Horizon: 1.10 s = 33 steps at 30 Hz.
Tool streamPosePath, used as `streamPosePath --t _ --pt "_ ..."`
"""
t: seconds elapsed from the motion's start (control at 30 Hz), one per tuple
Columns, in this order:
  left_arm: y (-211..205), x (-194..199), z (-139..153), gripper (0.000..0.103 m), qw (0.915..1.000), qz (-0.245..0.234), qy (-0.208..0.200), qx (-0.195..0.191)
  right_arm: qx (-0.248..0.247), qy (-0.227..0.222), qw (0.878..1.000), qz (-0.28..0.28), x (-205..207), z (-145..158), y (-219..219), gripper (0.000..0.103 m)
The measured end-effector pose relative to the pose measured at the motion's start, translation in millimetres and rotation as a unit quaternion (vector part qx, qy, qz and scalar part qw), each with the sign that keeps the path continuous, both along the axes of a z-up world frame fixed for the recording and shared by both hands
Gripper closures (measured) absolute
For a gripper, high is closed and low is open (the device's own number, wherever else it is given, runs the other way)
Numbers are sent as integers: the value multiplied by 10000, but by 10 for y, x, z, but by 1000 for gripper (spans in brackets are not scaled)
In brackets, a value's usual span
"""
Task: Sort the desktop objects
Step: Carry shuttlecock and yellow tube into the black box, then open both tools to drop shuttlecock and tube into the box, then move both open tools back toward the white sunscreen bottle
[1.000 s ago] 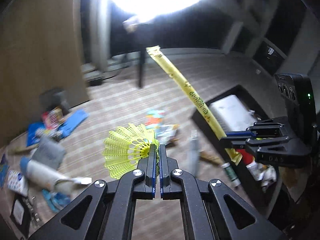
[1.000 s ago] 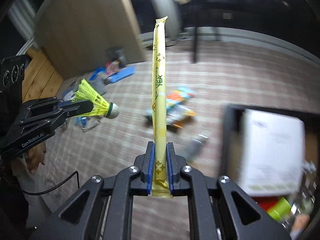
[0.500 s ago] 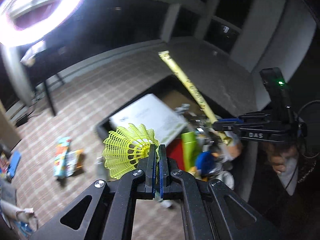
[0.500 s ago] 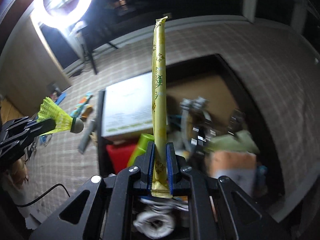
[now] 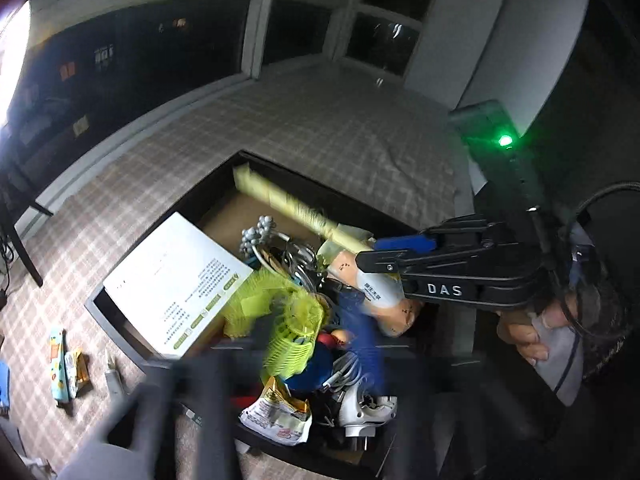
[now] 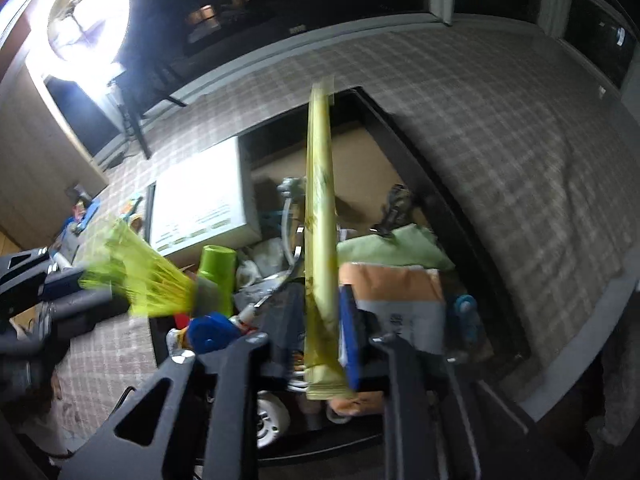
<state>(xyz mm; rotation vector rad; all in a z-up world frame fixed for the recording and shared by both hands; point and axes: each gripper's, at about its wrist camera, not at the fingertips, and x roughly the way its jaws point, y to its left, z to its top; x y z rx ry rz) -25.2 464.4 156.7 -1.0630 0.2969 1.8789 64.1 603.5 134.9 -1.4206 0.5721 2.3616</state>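
"DAS" – white letters on right gripper (image 5: 366, 254) body; other print unreadable.

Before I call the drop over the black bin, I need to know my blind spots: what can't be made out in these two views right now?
- Left tongs: smeared by motion blur in both views; grip on the yellow plastic shuttlecock cannot be judged.
- Right tongs: pads look parted around the long yellow tea sachet; blur hides any contact.
- Black bin: floor mostly buried under clutter.
- White box: print too small to read.

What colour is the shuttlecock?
The shuttlecock is neon yellow, clearest in the right wrist view.
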Motion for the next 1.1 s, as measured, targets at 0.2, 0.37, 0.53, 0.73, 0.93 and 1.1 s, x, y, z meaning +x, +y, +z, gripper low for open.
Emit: streamPosePath --t 0.2,0.37,0.53,0.73,0.93,1.1 --pt "-118 -39 -10 49 9999 144 -22 -13 74 87 9999 4 2 59 -27 71" --pt "-334 -96 -94 50 9992 373 -113 -130 99 100 9997 191 -75 75 -152 71" --pt "-662 -219 -173 50 9966 766 -204 -226 186 168 9986 476 -219 126 -354 71" --pt "-1133 -411 -298 50 9893 1392 -289 -341 144 206 9961 849 -449 130 -630 71" --pt "-1707 -561 -384 50 9764 2095 -295 -437 97 269 9910 1308 -743 118 -957 71" --pt "-2247 -657 -475 50 9611 2700 -337 -469 47 307 9836 1776 -1026 105 -1305 71"
